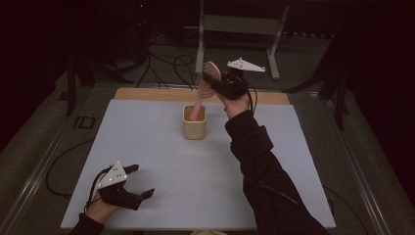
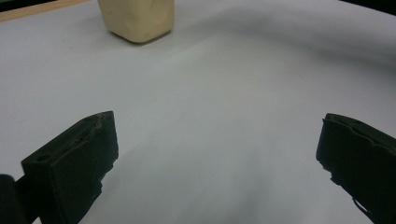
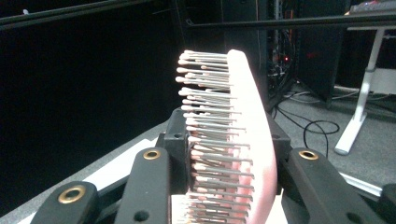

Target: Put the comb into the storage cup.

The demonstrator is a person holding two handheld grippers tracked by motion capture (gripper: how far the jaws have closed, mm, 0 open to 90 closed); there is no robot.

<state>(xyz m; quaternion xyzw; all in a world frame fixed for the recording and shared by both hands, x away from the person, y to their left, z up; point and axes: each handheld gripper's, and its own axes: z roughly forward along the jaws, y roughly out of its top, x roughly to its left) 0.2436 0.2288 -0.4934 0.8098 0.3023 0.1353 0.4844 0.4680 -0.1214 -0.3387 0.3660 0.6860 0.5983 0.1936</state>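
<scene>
Right gripper (image 1: 214, 81): held up over the far middle of the bench, its jaws clamped on the head of the brush; in the right gripper view (image 3: 224, 154) the two jaws press the head from either side.
Brush (image 1: 204, 90): pink, with pale bristles; it leans, head up and handle down, the handle's lower end inside the cup. Seen close (image 3: 233, 135), the bristles point to that view's left and the smooth pink back faces its right.
Cup (image 1: 194, 123): cream, squarish, standing upright on the bench at the far middle, just below the right gripper; its lower part shows at the top of the left gripper view (image 2: 137, 21).
Left gripper (image 1: 139, 181): low at the near left corner of the bench, jaws spread wide with nothing between them; in its own view (image 2: 217, 149) only bare bench lies in the gap.
Bench (image 1: 171, 176): covered in a pale grey sheet, with a wooden strip showing along the far edge.
Person: dark sleeve (image 1: 259, 161) reaching from the near right up to the right gripper.
Behind the bench: cables (image 1: 166, 63) on the floor and a white frame leg (image 1: 199, 44).
</scene>
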